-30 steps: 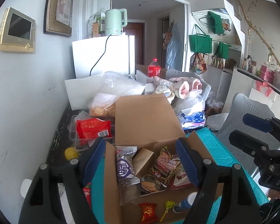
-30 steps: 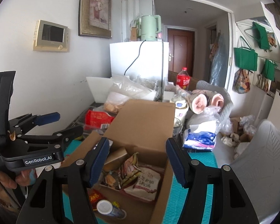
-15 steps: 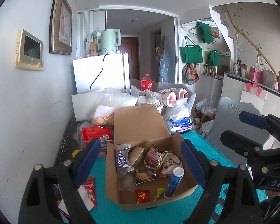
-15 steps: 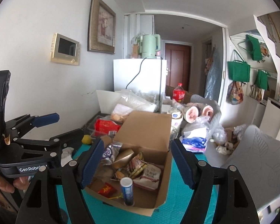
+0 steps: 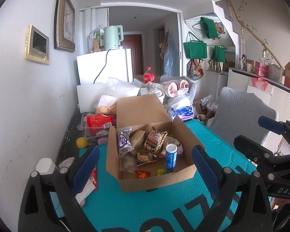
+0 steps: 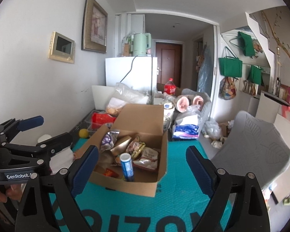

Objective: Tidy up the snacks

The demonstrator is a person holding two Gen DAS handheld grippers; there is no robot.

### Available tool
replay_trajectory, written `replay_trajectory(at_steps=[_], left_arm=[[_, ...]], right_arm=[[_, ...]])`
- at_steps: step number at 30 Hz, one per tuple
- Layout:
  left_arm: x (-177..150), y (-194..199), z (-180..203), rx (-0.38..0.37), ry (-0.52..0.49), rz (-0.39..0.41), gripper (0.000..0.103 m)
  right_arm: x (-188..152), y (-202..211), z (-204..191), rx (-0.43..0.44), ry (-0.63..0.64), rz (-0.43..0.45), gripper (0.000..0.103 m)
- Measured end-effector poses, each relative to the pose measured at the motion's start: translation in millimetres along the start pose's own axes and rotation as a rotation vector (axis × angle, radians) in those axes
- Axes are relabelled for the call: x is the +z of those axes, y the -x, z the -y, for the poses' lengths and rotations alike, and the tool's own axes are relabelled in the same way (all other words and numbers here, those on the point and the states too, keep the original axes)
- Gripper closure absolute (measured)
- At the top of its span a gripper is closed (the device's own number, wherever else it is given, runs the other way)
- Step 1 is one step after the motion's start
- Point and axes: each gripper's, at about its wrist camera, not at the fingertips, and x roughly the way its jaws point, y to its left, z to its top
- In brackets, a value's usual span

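The open cardboard box (image 5: 154, 177) of snacks sits on the teal-covered surface (image 5: 145, 208), ahead of and between the fingers of both tools without touching them. The left hand-held gripper (image 5: 145, 166) stands wide with its jaws opening, nothing between the pads; the right hand-held gripper (image 6: 142, 166) is likewise wide and opening, empty. Inside the box a blue tube with a white cap (image 5: 171, 160) stands upright near the front, beside a purple-and-white packet (image 5: 123, 141), a crumpled red-brown snack bag (image 5: 153, 139) and a small red packet (image 5: 142, 174) on the floor of the box; its rear flap stands raised
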Motion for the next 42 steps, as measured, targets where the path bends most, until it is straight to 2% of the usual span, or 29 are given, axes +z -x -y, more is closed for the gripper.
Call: replay_trajectory(at_steps=[6, 15, 20, 42], left_arm=[[-28, -4, 6, -0.025, 0.023, -0.047, 0.006], [-54, -9, 13, -0.004, 0.04, -0.087, 0.006], [-56, -8, 15, 0.009, 0.043, -0.092, 0.006], [-61, -23, 15, -0.019, 0.086, -0.119, 0.006]], right_arm=[[-29, 0, 6, -0.005, -0.04, -0.051, 0.01], [-58, -7, 8, 0.022, -0.03, -0.107, 0.01], [-62, -10, 12, 0.029, -0.03, -0.115, 0.01], [-63, -11, 18, 0.013, -0.008, -0.119, 0.01]])
